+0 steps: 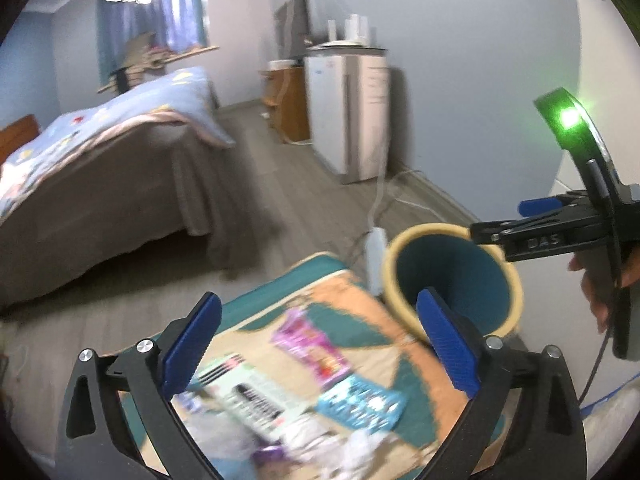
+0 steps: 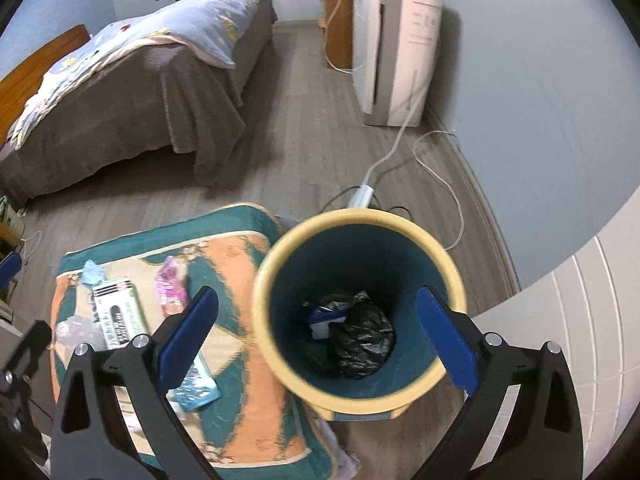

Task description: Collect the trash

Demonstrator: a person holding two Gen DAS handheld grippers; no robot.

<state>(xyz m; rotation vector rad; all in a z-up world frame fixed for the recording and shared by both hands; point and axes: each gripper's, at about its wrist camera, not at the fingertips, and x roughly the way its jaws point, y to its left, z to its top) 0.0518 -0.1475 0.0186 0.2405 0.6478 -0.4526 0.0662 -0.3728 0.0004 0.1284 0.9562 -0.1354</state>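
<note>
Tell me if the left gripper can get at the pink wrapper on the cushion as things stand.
Probably yes. The left gripper has its jaws wide open and empty, and the pink wrapper lies flat on the cushion right ahead of them with nothing on top. The bin stands off to the side.

Wrappers on mat blurred
</note>
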